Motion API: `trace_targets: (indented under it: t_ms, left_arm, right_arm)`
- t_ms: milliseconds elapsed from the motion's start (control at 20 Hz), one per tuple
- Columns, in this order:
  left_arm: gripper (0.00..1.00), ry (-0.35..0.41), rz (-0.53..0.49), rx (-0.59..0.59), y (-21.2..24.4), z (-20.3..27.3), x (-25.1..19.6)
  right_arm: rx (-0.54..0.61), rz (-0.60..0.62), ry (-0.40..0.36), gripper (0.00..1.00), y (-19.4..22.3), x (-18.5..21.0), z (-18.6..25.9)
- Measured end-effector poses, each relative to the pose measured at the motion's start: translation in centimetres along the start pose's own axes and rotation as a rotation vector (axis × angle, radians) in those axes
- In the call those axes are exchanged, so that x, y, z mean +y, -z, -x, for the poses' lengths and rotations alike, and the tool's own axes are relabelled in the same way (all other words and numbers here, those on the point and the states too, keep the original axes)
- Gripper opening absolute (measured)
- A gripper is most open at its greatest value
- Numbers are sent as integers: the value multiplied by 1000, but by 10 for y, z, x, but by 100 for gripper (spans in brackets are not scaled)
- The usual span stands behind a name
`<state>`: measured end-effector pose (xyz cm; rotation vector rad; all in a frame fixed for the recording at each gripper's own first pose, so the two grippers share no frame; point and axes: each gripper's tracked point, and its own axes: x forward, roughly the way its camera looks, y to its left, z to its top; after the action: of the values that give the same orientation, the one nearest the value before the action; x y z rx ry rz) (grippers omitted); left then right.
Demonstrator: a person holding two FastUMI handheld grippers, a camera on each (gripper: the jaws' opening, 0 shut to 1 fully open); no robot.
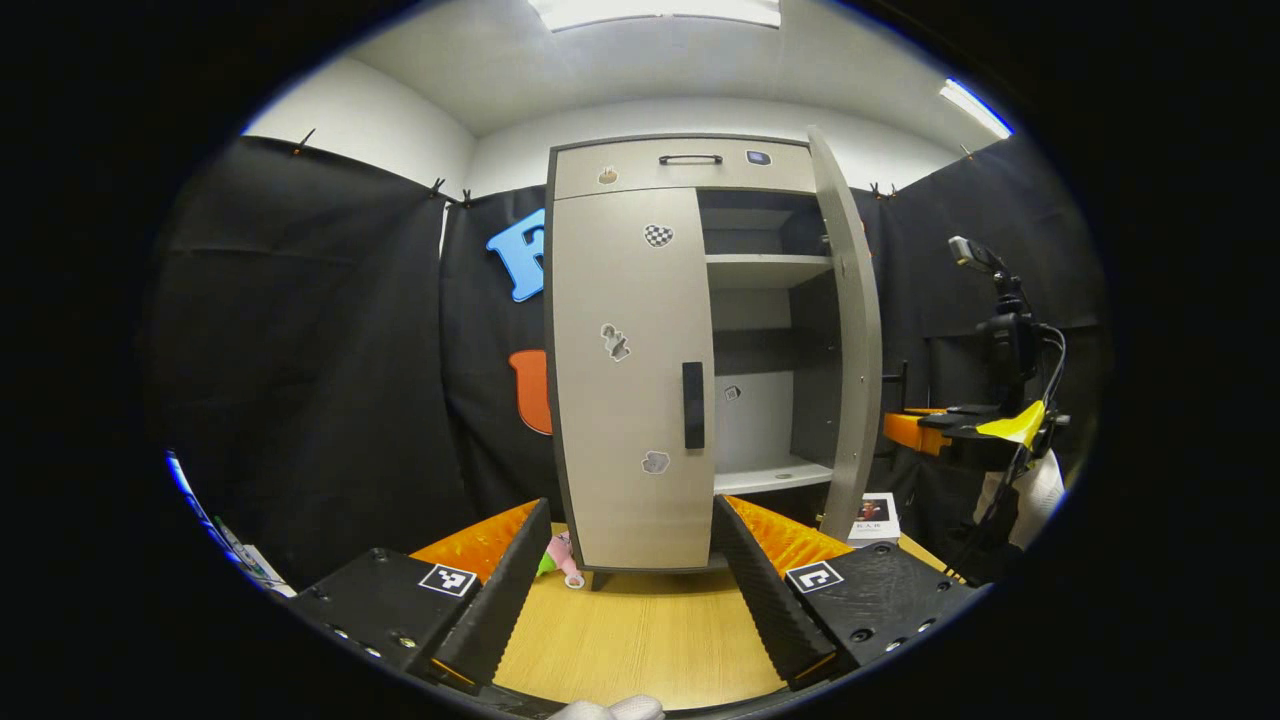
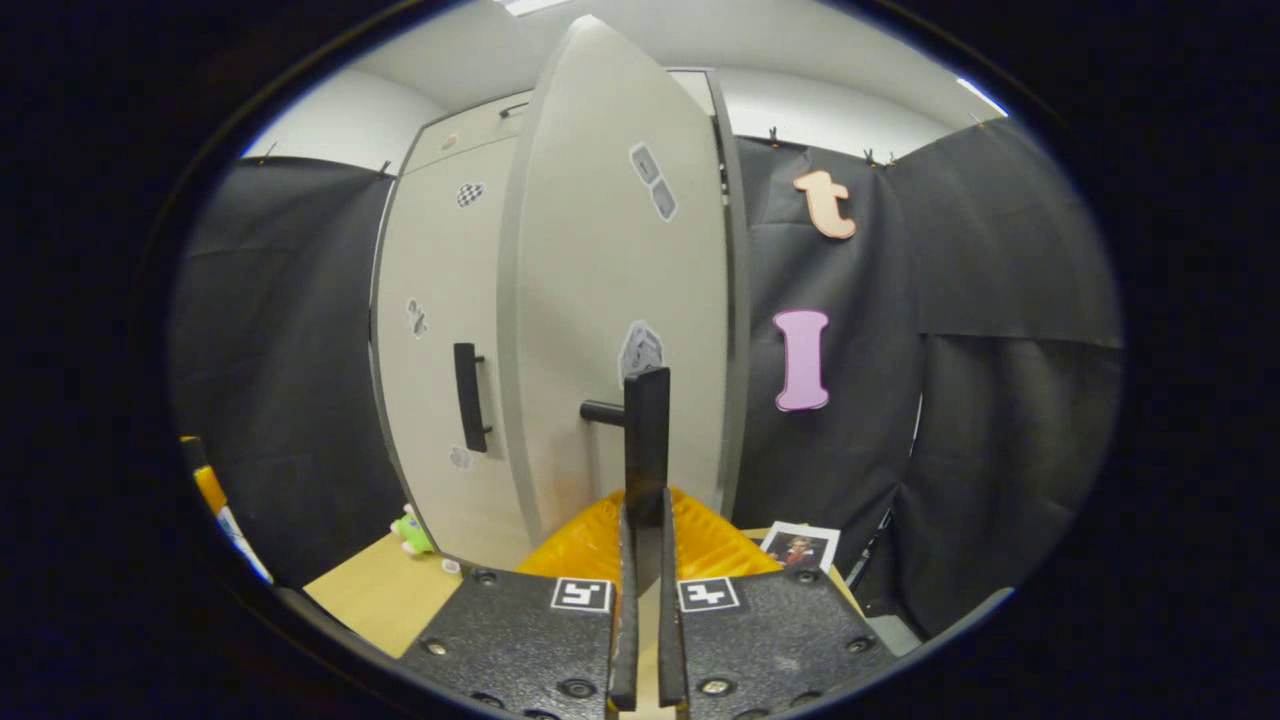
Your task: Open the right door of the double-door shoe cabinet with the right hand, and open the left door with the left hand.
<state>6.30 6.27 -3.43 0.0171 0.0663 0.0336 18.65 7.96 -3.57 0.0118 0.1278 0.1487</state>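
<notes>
Clamped at the bottom centre of the right gripper view, the right gripper [image 2: 645, 520] grips the right door's handle [image 2: 646, 430], door swung open, while the left gripper [image 1: 632, 560] gapes wide below the closed left door [image 1: 630, 380].

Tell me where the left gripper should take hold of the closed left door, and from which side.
Grip the black handle on the left door: an upright bar near the door's inner edge, standing off the panel on posts. Bring the open left gripper straight in from the front, one finger on each side of the bar, then close. The right door is already swung out, so the approach looks unobstructed.
</notes>
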Motion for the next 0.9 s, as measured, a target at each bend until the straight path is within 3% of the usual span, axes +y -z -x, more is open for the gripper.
trace_targets:
  t_ms: [250,350,500,600,900]
  left_arm:
    - [100,11,4,-5,3,7,-31]
    - [96,15,0,-9,2,7,-39]
    - [100,11,0,-18,-1,9,-50]
    - [96,7,-5,-17,-1,8,-51]
    - [96,-7,-8,-19,-3,8,-53]
  right_arm:
    - [-2,25,38,4,-2,-28,5]
    - [3,3,40,2,-1,-36,5]
    - [2,-11,60,4,-1,-50,4]
    - [5,-38,20,4,-2,-42,4]
    - [-15,-28,11,1,-5,-46,0]
